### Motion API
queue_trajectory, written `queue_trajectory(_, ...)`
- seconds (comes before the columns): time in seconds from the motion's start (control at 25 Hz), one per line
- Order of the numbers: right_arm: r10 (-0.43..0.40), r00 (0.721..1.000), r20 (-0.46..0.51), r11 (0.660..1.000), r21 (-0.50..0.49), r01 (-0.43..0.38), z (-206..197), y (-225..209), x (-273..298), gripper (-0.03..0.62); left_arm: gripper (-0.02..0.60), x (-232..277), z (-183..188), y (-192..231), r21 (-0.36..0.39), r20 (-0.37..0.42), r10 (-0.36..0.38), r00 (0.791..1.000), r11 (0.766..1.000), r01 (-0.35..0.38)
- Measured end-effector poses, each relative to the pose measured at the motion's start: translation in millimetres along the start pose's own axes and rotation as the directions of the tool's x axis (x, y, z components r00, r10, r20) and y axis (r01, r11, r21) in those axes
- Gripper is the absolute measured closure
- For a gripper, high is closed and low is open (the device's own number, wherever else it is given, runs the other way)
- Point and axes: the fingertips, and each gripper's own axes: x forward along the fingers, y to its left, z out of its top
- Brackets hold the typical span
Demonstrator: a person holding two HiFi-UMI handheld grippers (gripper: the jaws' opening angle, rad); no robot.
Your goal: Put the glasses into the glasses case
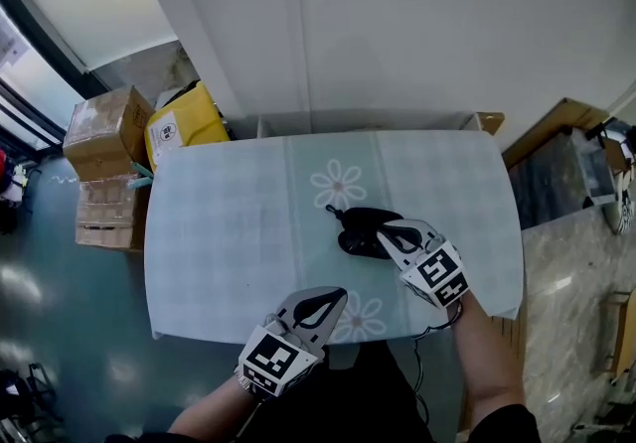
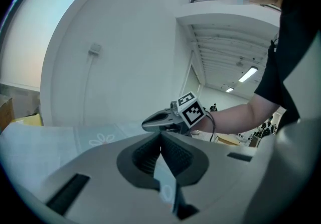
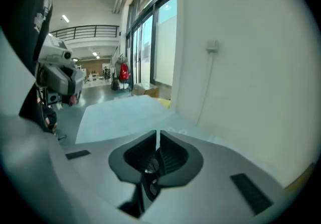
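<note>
Hovering at the desk (image 1: 229,232) front edge, left tongs (image 1: 333,298) are pressed together, empty. Likewise right tongs (image 1: 389,231), tips over the black glasses case (image 1: 358,229) mid-desk, all edges well off.

The table (image 1: 219,232) wears a pale blue-green check with white daisies. On it lies a black glasses case (image 1: 363,230). Left of the table are a yellow box (image 1: 189,125) and brown cartons (image 1: 104,131).

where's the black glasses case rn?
Head view: the black glasses case lies on the pale checked tablecloth, right of centre, just below the printed daisy, with the right gripper at its right edge.
</note>
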Motion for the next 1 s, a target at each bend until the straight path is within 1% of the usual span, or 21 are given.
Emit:
queue_trajectory(0.04, -0.037, 0.998, 0.047, 0.999, 0.019, 0.036, 13, 0, -10, 0.560, 0.555, -2, 3, 1, 0.008, 0.007, -0.002, 1.000, 1.000, 0.002)
queue_trajectory(0.12, -0.105, 0.986, 0.128, 0.994, 0.054, 0.098, 36, 2, -30, 0.570, 0.555, -7, 10, 3, 0.021, 0.024, -0.003, 1.000, 1.000, 0.003)
queue_trajectory(0.28, -0.207, 0.947, 0.246, 0.977, 0.109, 0.185, 74, 15, -67, 0.571, 0.555, -16, 28, 13, 0.037, 0.064, 0.002, 0.998, 0.999, -0.004)
queue_trajectory(0.4, -0.259, 0.915, 0.309, 0.965, 0.128, 0.229, 99, 30, -92, 0.571, 0.555, -26, 41, 18, 0.055, 0.093, 0.000, 0.996, 0.998, -0.006)
queue_trajectory(0.52, -0.286, 0.894, 0.346, 0.958, 0.134, 0.255, 116, 48, -112, 0.571, 0.555, -36, 53, 21, 0.072, 0.112, 0.004, 0.994, 0.997, -0.012)
queue_trajectory(0.72, -0.308, 0.875, 0.373, 0.951, 0.144, 0.274, 124, 75, -132, 0.571, 0.555, -46, 60, 18, 0.081, 0.131, 0.002, 0.991, 0.997, -0.013)
queue_trajectory(0.88, -0.311, 0.869, 0.384, 0.949, 0.177, 0.261, 118, 88, -145, 0.571, 0.555, -51, 59, 4, 0.087, 0.136, -0.001, 0.991, 0.996, -0.011)
queue_trajectory(1.0, -0.295, 0.873, 0.387, 0.952, 0.193, 0.237, 113, 98, -154, 0.571, 0.555, -55, 56, -9, 0.082, 0.137, 0.007, 0.991, 0.996, -0.018)
